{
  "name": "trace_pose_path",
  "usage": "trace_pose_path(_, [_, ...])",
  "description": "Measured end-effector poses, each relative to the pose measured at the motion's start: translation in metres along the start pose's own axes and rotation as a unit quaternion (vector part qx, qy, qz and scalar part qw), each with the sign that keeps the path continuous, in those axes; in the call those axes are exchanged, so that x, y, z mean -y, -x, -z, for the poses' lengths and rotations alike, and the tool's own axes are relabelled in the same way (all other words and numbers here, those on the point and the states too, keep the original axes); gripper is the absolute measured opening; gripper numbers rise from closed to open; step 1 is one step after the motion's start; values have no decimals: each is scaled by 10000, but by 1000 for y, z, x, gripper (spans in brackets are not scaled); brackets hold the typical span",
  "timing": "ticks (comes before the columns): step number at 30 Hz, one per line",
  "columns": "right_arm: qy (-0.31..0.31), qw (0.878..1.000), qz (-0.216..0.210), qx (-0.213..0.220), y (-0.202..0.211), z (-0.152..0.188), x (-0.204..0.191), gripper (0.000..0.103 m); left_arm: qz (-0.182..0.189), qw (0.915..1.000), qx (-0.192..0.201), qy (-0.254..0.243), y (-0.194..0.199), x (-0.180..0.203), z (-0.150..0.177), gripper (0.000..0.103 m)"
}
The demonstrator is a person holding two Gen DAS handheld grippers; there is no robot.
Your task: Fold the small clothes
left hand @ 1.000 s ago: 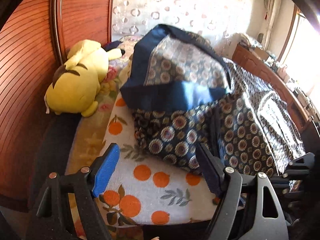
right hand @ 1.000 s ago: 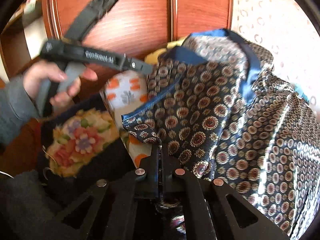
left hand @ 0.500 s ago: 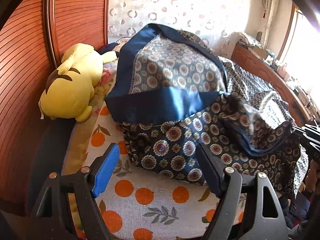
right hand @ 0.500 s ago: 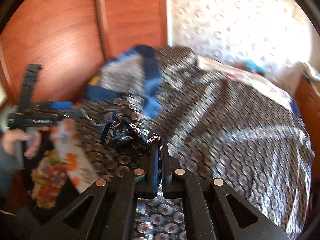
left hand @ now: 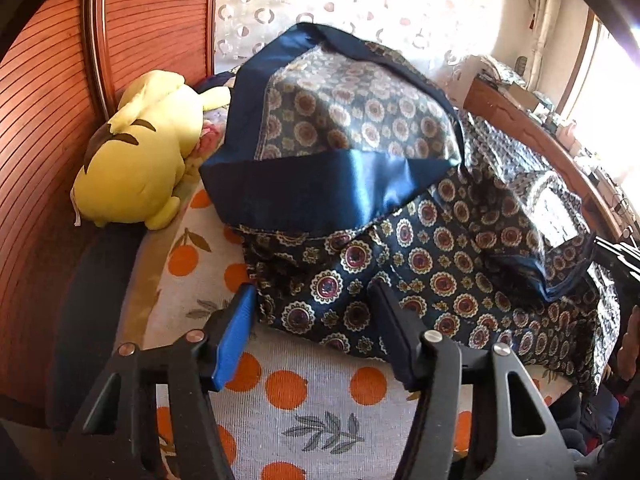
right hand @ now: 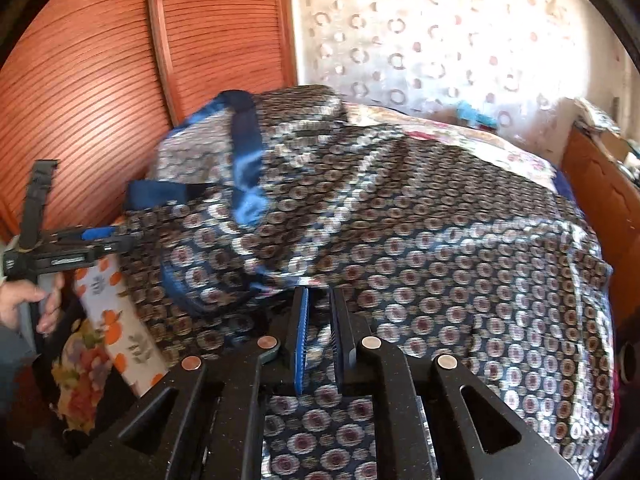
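A dark blue cloth with round medallion print and a plain blue border point(left hand: 420, 240) lies bunched on the bed; it fills the right wrist view point(right hand: 420, 232) too. My left gripper point(left hand: 312, 300) is open and empty, just in front of the cloth's near edge. My right gripper point(right hand: 319, 300) has its jaws a narrow gap apart, with the cloth's folded edge right at the tips; nothing shows clamped between them. The left gripper also shows at the left of the right wrist view point(right hand: 104, 240).
A yellow plush toy point(left hand: 140, 160) lies at the left by the wooden slatted headboard point(left hand: 48, 100). An orange-print blanket point(left hand: 300, 392) lies under the cloth. A wooden bed frame point(left hand: 540, 140) runs along the right. A patterned curtain point(right hand: 440, 32) hangs behind.
My right gripper has let go of the cloth corner and its jaws have parted a little. The lifted corner has dropped onto the pile. My left gripper has stayed open.
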State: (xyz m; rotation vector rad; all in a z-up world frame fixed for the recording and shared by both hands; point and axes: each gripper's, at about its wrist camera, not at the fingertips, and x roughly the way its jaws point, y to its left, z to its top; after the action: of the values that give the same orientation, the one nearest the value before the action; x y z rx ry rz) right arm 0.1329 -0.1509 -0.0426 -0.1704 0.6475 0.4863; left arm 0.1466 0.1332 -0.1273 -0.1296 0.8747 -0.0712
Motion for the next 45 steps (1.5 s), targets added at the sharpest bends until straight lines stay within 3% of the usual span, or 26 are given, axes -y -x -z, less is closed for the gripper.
trace_pose_path(2, [77, 9999, -109, 65, 4, 2, -4, 14, -35, 10000, 22, -54, 0, 2, 1, 61])
trace_pose_path(6, [222, 9995, -233, 27, 4, 7, -9, 44, -141, 9997, 71, -177, 0, 7, 2, 57])
trace_pose_path(9, [309, 9994, -181, -14, 0, 8, -2, 45, -241, 9994, 130, -219, 1, 6, 4, 31])
trace_pose_path(11, [300, 9994, -143, -54, -1, 9, 2, 46, -103, 9997, 124, -158, 4, 2, 6, 9])
trace_pose_path(13, [264, 9995, -131, -83, -7, 6, 6, 46, -131, 9995, 158, -225, 9, 1, 7, 6])
trace_pose_path(17, [201, 9997, -120, -88, -12, 4, 13, 46, -104, 9990, 319, -297, 29, -4, 7, 4])
trace_pose_path(24, [376, 9974, -593, -132, -16, 4, -5, 46, -233, 9968, 577, -502, 92, -25, 5, 4])
trace_pose_path(29, [660, 9936, -897, -209, -29, 6, -21, 46, -325, 9970, 332, -625, 82, -29, 17, 4])
trace_pose_path(36, [1172, 9913, -570, -170, -47, -8, -31, 46, -88, 9990, 343, -270, 79, -37, 14, 5])
trace_pose_path(37, [1282, 9903, -518, -140, -49, -11, -32, 46, -102, 9989, 342, -297, 80, -34, 12, 7])
trace_pose_path(39, [1432, 9885, -470, -116, -54, -17, -35, 46, -113, 9985, 397, -366, 83, -29, 10, 28])
trace_pose_path(40, [1486, 9877, -467, -113, -57, -20, -35, 46, -109, 9979, 503, -401, 87, -26, 9, 50])
trace_pose_path(41, [1528, 9870, -479, -117, -60, -20, -36, 46, -102, 9971, 614, -433, 91, -24, 8, 62])
trace_pose_path(43, [1559, 9865, -493, -105, -64, -25, -32, 46, -93, 9959, 756, -488, 98, -18, 6, 75])
trace_pose_path(45, [1530, 9860, -647, -116, -66, -25, -29, 46, -58, 9955, 794, -511, 101, -15, 4, 77])
